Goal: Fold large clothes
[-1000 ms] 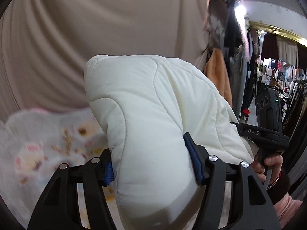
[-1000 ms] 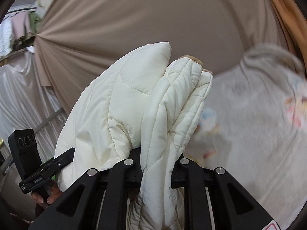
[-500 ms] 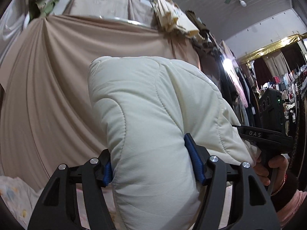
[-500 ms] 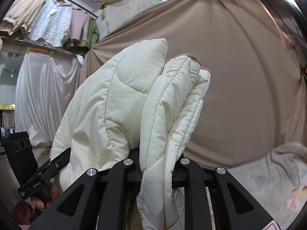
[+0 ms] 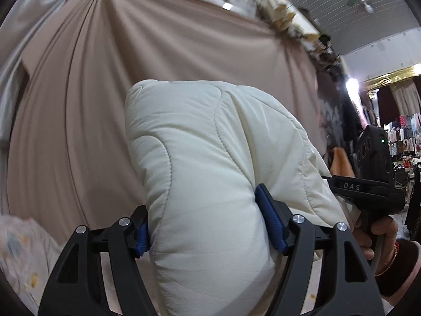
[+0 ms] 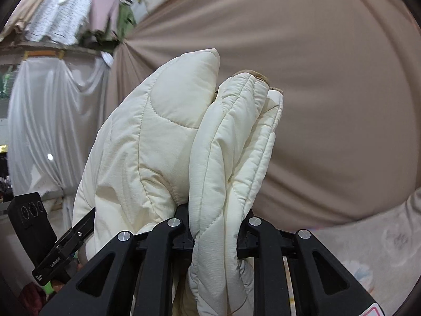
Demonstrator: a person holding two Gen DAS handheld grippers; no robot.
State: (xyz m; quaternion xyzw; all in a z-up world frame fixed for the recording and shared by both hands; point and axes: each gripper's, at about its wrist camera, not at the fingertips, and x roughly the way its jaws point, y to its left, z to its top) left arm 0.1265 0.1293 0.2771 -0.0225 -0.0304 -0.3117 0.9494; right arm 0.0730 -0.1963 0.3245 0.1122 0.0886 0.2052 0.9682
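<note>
A cream quilted puffer jacket (image 5: pixel 210 144) is lifted in the air against the backdrop, gripped at two places. My left gripper (image 5: pixel 208 226) has its blue pads (image 5: pixel 271 223) pressed into a thick puffy fold; its jaws are opening, with the fold still between them. In the right wrist view, my right gripper (image 6: pixel 215 221) is shut on a narrow folded edge of the jacket (image 6: pixel 158 144), which stands up above the fingers. Each view shows the other gripper at its edge: the right one (image 5: pixel 368 184) held by a hand (image 5: pixel 379 231), the left one (image 6: pixel 39 223).
A beige draped curtain (image 5: pixel 131 92) fills the background. A pale patterned cloth (image 6: pixel 381 250) covers the work surface low in both views. Hanging clothes (image 5: pixel 402 137) and shop racks stand at the right, and a white drape (image 6: pixel 47 131) hangs at the left.
Both grippers have risen and swung with the jacket. The patterned cloth has dropped to the frame edges and the curtain and ceiling have come into view. The grips look unchanged.
</note>
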